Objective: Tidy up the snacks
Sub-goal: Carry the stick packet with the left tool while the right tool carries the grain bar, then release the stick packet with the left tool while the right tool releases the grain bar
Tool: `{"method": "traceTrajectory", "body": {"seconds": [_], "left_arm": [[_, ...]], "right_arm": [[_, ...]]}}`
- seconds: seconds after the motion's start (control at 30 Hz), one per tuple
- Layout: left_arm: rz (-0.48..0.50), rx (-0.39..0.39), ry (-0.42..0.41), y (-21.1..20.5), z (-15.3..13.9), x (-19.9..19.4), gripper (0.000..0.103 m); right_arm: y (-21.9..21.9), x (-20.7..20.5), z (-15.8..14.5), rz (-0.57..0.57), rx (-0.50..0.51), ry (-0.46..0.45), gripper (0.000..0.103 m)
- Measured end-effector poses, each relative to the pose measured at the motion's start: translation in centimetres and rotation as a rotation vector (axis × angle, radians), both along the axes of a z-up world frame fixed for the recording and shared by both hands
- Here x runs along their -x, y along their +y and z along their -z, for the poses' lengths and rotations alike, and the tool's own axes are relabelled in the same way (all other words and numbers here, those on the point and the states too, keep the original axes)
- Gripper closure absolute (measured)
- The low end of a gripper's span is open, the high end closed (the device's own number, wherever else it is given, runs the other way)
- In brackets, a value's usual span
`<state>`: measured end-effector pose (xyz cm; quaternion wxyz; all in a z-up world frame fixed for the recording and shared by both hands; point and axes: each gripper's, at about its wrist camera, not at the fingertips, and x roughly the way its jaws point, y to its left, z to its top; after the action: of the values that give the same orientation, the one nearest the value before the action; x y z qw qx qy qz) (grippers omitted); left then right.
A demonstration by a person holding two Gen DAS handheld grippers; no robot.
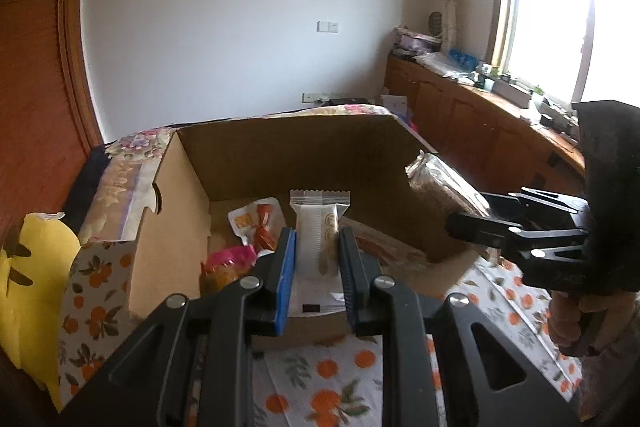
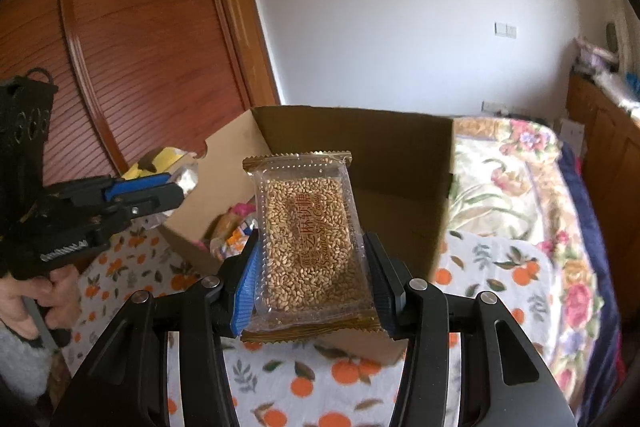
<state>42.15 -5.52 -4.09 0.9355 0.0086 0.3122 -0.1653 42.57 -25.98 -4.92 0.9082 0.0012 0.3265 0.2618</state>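
While the sesame candy packet (image 2: 310,239) sits clamped between the pads of my right hand-held gripper (image 2: 310,263), its long axis runs straight out along the fingers, the crimped far end aimed at the open cardboard box (image 2: 356,131) just ahead and a little below. So the move I judge to be next is a short carry forward over the near wall, then a release. The packet is clear film with gold-brown sealed ends, packed flat with pale sesame and printed in red down one side; it looks stiff enough to drop flat. My left hand-held gripper (image 1: 318,255) is the nearer of the two to the box floor: it pinches a slim white wrapped bar (image 1: 320,243), upright in the view, already over the near edge of the box. Inside the box lie an orange and white sachet (image 1: 256,223) and a pink-topped snack (image 1: 228,265), towards the left wall, so the right half looks freer. The box stands on an orange-print cloth (image 2: 340,375); a yellow bag (image 1: 28,287) rests outside its left wall.
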Motion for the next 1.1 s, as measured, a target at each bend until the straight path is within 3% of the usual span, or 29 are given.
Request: {"method": "traceTrajectory", "body": {"seconds": [0.2, 0.4, 0.7, 0.87, 0.97, 1.1], "left_arm": [[-0.038, 0.033, 0.073, 1.3, 2.5, -2.7, 0.083], [-0.059, 0.021, 0.101, 1.7, 3.6, -3.1, 0.081], [-0.065, -0.015, 0.095, 1.4, 3.5, -3.1, 0.076], [-0.064, -0.032, 0.081, 1.6, 3.0, -2.6, 0.075], [-0.065, -0.045, 0.064, 1.7, 2.2, -1.7, 0.075], [-0.069, -0.048, 0.035, 1.8, 0.7, 0.3, 0.074]], "right_arm": [[0.9, -2.2, 1.0, -0.013, -0.027, 0.048, 0.054], [2.2, -2.4, 1.4, -0.001, 0.033, 0.029, 0.054], [3.2, -2.9, 1.9, 0.015, 0.101, 0.019, 0.051], [3.3, -2.7, 1.8, 0.019, 0.094, 0.022, 0.045], [3.3, -1.8, 1.7, 0.037, 0.118, 0.007, 0.043], [2.2, 0.7, 0.8, 0.077, 0.072, -0.013, 0.039]]}}
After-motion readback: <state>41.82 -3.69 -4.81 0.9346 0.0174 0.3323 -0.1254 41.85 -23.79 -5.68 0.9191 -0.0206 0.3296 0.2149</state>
